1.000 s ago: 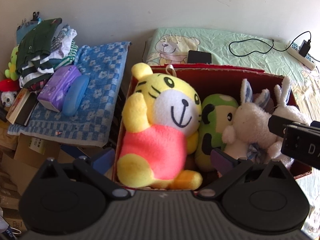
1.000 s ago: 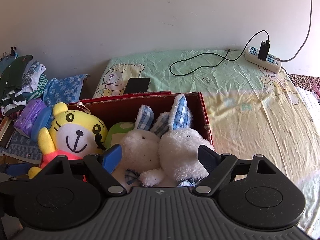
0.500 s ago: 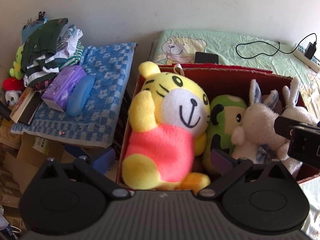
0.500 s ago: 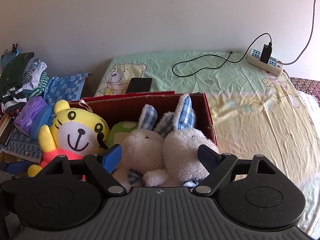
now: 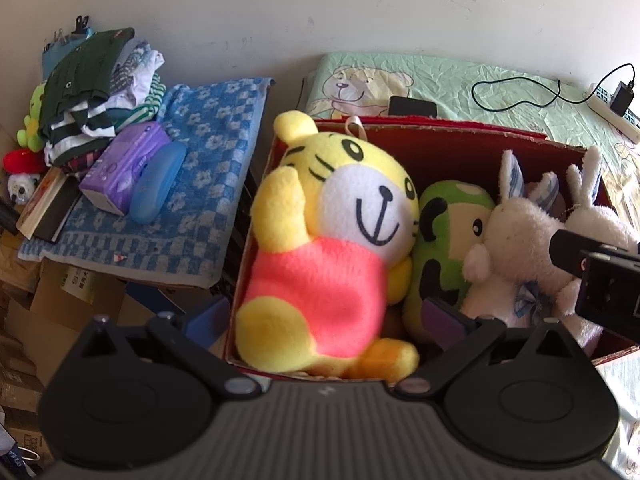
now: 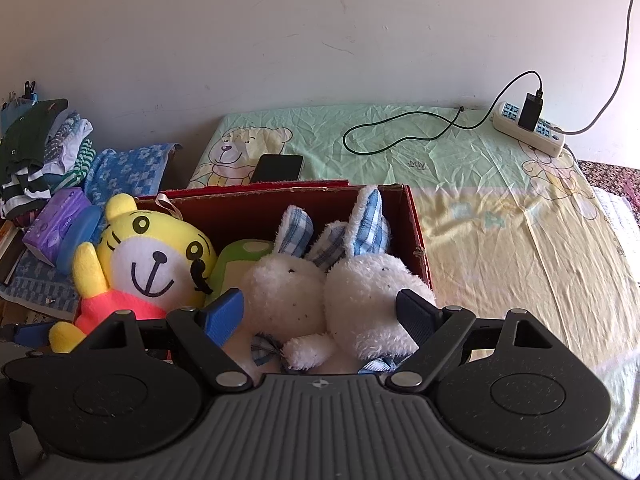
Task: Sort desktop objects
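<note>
Ahead of the left gripper's (image 5: 326, 316) jaws, a tiger toy (image 5: 332, 248) is set in a box (image 5: 460, 148). To its right a spotted toy (image 5: 444, 248) and two rabbits (image 6: 332, 288) are packed. Behind the box a phone (image 6: 278, 168) is laid; to the left, a towel (image 5: 208, 184) is spread.

A home, prob. a kid's room: teddy-bear sheet (image 6: 460, 184), box of soft toys (image 6: 416, 232), pile of clothes (image 5: 100, 80).
</note>
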The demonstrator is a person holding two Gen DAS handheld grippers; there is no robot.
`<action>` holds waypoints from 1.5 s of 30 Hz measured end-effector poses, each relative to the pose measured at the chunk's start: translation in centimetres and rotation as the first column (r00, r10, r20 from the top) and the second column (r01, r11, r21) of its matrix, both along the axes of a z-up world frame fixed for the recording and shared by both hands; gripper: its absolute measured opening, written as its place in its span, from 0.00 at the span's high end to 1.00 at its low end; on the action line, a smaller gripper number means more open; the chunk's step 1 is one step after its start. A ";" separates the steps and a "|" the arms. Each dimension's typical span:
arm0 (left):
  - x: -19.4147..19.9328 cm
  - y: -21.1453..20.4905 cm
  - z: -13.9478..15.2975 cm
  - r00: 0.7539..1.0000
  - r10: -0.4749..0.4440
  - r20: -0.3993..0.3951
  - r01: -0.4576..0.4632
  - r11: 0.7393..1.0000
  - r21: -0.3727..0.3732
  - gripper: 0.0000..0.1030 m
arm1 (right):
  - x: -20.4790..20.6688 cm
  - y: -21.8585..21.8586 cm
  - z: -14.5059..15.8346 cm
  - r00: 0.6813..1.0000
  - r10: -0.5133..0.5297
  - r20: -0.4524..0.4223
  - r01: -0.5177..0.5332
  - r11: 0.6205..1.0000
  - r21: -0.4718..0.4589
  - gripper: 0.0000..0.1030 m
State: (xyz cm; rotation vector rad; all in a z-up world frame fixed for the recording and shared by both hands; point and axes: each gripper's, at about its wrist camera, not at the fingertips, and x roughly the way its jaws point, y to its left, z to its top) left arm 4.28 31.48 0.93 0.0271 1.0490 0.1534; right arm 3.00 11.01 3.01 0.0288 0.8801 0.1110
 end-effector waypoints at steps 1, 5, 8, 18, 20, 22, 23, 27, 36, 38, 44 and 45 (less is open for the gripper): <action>0.0 -0.1 0.0 1.000 -0.001 0.001 0.001 1.000 0.002 0.02 | 0.0 0.0 0.0 1.000 -0.001 0.001 0.001 1.000 0.001 0.17; 0.0 -0.1 -0.2 1.000 -0.005 0.001 0.005 1.000 0.002 0.02 | 0.1 0.0 0.1 1.000 0.002 0.006 -0.002 1.000 0.006 0.17; 0.1 0.0 -0.2 1.000 -0.007 -0.002 0.007 1.000 -0.002 0.02 | 0.2 0.0 0.1 1.000 0.002 0.005 -0.002 1.000 0.004 0.17; 0.1 -0.4 0.4 1.000 -0.020 0.018 0.020 1.000 0.010 0.02 | 0.4 0.2 0.0 1.000 0.001 0.006 -0.001 1.000 -0.004 0.17; 0.1 -0.4 0.4 1.000 -0.020 0.017 0.020 1.000 0.010 0.02 | 0.4 0.1 -0.1 1.000 0.002 0.007 -0.002 1.000 -0.005 0.17; 0.1 -0.5 0.4 1.000 -0.020 0.019 0.020 1.000 0.012 0.02 | 0.5 0.2 -0.1 1.000 0.002 0.008 -0.002 1.000 -0.007 0.17; 0.0 -0.5 0.4 1.000 -0.018 0.020 0.018 1.000 0.014 0.02 | 0.4 0.2 -0.1 1.000 0.002 0.008 -0.002 1.000 -0.008 0.17; -0.2 -0.6 0.5 1.000 -0.015 0.021 0.015 1.000 0.013 0.02 | 0.3 0.3 -0.1 1.000 0.003 0.012 -0.003 1.000 -0.013 0.17; -0.5 -0.7 0.8 0.999 -0.018 0.036 0.017 0.999 0.035 0.02 | 0.1 0.3 0.1 1.000 0.004 0.013 -0.004 1.000 -0.008 0.17; -0.4 -0.7 1.0 0.999 -0.019 0.038 0.018 0.999 0.035 0.02 | -0.1 0.4 0.2 1.000 0.007 0.012 -0.007 1.000 -0.005 0.17; -0.7 -0.8 1.2 0.999 -0.025 0.041 0.024 0.999 0.028 0.02 | -0.6 0.4 0.5 1.000 -0.002 0.016 0.002 1.000 0.000 0.17; -0.8 -0.8 1.2 0.999 -0.025 0.042 0.024 0.999 0.025 0.02 | -0.8 0.3 0.5 1.000 -0.004 0.015 0.004 1.000 0.004 0.17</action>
